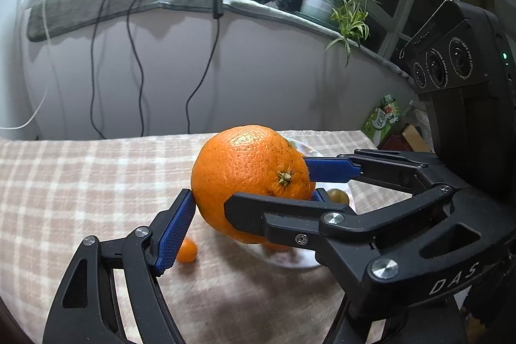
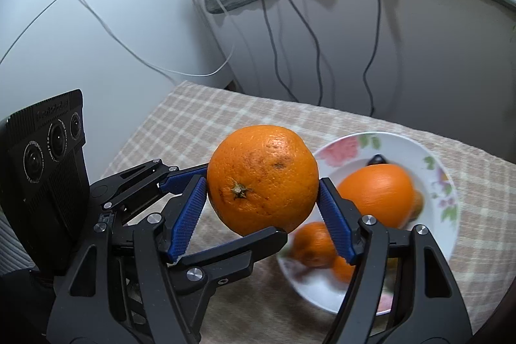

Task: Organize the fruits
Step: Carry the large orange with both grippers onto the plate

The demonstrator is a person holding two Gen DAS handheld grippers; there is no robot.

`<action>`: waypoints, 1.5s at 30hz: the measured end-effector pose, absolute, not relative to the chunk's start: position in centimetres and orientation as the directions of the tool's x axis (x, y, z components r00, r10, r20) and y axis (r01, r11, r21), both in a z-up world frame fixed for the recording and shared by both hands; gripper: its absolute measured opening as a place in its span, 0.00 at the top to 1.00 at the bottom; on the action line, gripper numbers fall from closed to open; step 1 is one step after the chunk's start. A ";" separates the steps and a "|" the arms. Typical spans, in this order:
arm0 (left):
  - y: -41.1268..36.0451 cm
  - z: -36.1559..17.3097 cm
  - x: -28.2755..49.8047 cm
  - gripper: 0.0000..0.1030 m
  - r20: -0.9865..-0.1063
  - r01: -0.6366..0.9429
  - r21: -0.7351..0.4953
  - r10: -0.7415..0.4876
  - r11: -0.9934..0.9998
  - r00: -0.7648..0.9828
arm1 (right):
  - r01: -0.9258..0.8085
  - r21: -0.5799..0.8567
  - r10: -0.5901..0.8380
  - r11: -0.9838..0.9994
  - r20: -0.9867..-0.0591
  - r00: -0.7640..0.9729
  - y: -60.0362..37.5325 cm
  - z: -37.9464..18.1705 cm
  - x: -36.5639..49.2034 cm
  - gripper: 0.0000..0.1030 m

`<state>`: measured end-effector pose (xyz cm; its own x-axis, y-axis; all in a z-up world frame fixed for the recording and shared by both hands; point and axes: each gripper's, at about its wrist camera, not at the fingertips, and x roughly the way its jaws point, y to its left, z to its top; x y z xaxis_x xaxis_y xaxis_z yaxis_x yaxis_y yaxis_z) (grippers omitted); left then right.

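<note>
Two grippers are gripping one orange [image 2: 262,179] together above the checked tablecloth [image 1: 80,182]. The right gripper [image 2: 262,208] is pressing its blue pads on the fruit's left and right sides; the left gripper [image 1: 250,205] is clamping it too, though its far pad is mostly hiding behind the orange. Right of the orange, a flowered plate [image 2: 432,163] is holding blurred fruit, partly cut off by the fingers. A small orange fruit [image 1: 187,250] is lying on the cloth.

Both grippers, the left gripper [image 1: 251,208] and the right gripper [image 2: 262,208], are built of matte black linkage arms joined by round silver screws behind the jaws. Ribbed blue pads [image 2: 188,216] are fitted inside the jaws. White letters "DAS" [image 1: 454,278] are printed behind the right gripper's jaws.
</note>
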<state>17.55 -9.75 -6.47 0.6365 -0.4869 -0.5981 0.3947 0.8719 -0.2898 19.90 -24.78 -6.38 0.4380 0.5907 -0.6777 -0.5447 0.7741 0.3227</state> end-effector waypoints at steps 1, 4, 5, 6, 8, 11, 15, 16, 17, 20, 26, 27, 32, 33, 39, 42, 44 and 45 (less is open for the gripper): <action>-9.9 -6.6 17.8 0.29 -0.599 0.394 -0.294 -0.489 0.871 0.634 | -0.542 0.316 0.584 0.778 -0.681 0.441 -24.8 -6.4 20.1 0.30; -9.9 -7.0 18.6 0.29 -0.601 0.390 -0.318 -0.502 0.864 0.622 | -0.543 0.295 0.568 0.786 -0.691 0.447 -24.9 -6.4 20.5 0.31; -9.9 -7.1 18.8 0.29 -0.600 0.388 -0.329 -0.507 0.861 0.618 | -0.545 0.288 0.564 0.787 -0.693 0.449 -24.9 -6.5 20.6 0.32; -9.9 -7.2 18.8 0.29 -0.600 0.387 -0.333 -0.510 0.860 0.616 | -0.547 0.282 0.561 0.788 -0.695 0.450 -24.9 -6.5 20.7 0.32; -9.9 -7.4 19.1 0.29 -0.601 0.386 -0.337 -0.512 0.859 0.614 | -0.551 0.266 0.551 0.791 -0.700 0.454 -24.8 -6.5 20.8 0.32; -10.1 -7.7 19.5 0.29 -0.610 0.390 -0.337 -0.515 0.857 0.602 | -0.550 0.244 0.534 0.798 -0.709 0.460 -24.6 -6.7 21.1 0.32; -10.5 -8.1 19.7 0.29 -0.622 0.399 -0.331 -0.516 0.855 0.589 | -0.545 0.224 0.514 0.808 -0.719 0.467 -24.6 -7.0 21.3 0.32; -10.5 -8.1 19.8 0.29 -0.625 0.402 -0.329 -0.516 0.855 0.586 | -0.543 0.222 0.512 0.810 -0.721 0.468 -24.6 -7.0 21.3 0.32; -10.6 -8.2 19.9 0.29 -0.629 0.404 -0.325 -0.514 0.855 0.583 | -0.542 0.222 0.510 0.811 -0.723 0.467 -24.7 -7.1 21.4 0.32; -10.9 -8.4 20.0 0.29 -0.642 0.407 -0.304 -0.501 0.861 0.581 | -0.543 0.220 0.509 0.811 -0.723 0.467 -24.7 -7.3 21.4 0.33; -10.8 -8.7 20.6 0.28 -0.674 0.386 -0.273 -0.461 0.881 0.577 | -0.544 0.159 0.472 0.824 -0.726 0.501 -24.1 -7.0 21.2 0.33; -10.6 -8.8 20.5 0.28 -0.668 0.389 -0.280 -0.469 0.878 0.578 | -0.547 0.156 0.471 0.822 -0.725 0.502 -24.1 -6.9 21.2 0.33; -10.7 -8.7 20.3 0.28 -0.665 0.391 -0.264 -0.460 0.882 0.589 | -0.549 0.154 0.471 0.822 -0.726 0.501 -24.1 -6.8 21.0 0.33; -10.7 -8.7 20.2 0.28 -0.664 0.392 -0.264 -0.461 0.881 0.589 | -0.549 0.156 0.473 0.821 -0.725 0.500 -24.2 -6.8 21.0 0.33; -10.3 -8.0 19.6 0.28 -0.645 0.395 -0.253 -0.458 0.883 0.612 | -0.539 0.177 0.483 0.823 -0.717 0.503 -24.7 -6.8 20.9 0.33; -10.2 -7.6 19.2 0.28 -0.639 0.398 -0.246 -0.457 0.884 0.619 | -0.537 0.177 0.485 0.824 -0.710 0.510 -24.8 -6.6 20.8 0.33; -10.1 -7.4 19.0 0.28 -0.635 0.398 -0.245 -0.457 0.884 0.623 | -0.535 0.178 0.486 0.826 -0.706 0.516 -25.0 -6.4 20.6 0.33; -10.0 -7.3 18.9 0.28 -0.634 0.397 -0.245 -0.456 0.884 0.625 | -0.535 0.179 0.487 0.826 -0.704 0.517 -25.1 -6.4 20.6 0.33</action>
